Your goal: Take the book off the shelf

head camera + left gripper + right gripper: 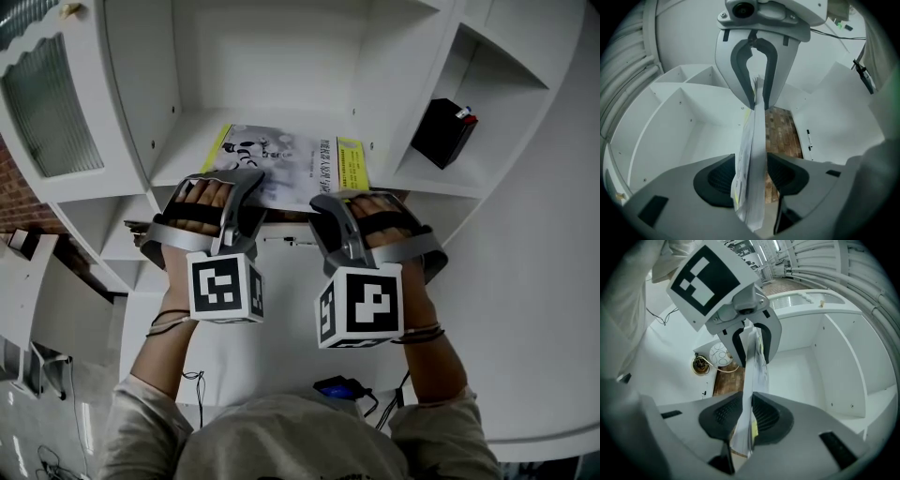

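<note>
A thin paperback book with a white and yellow cover (281,161) lies flat on the middle board of a white wooden shelf unit (183,141), its near edge reaching out towards the person. The right gripper (746,416) is clenched on the right part of that edge, its pads pressing the pages. The left gripper (751,180) straddles the left part with its jaws apart, and its pads are not pressing the book.

The step in hand looks like drawing the book off the board. The next move probably calls for the left jaws to close first, or for a level pull by the right alone so the limp pages do not sag.

Count: one book, two grippers, and one black box with a red tip (443,131) in the right compartment.
</note>
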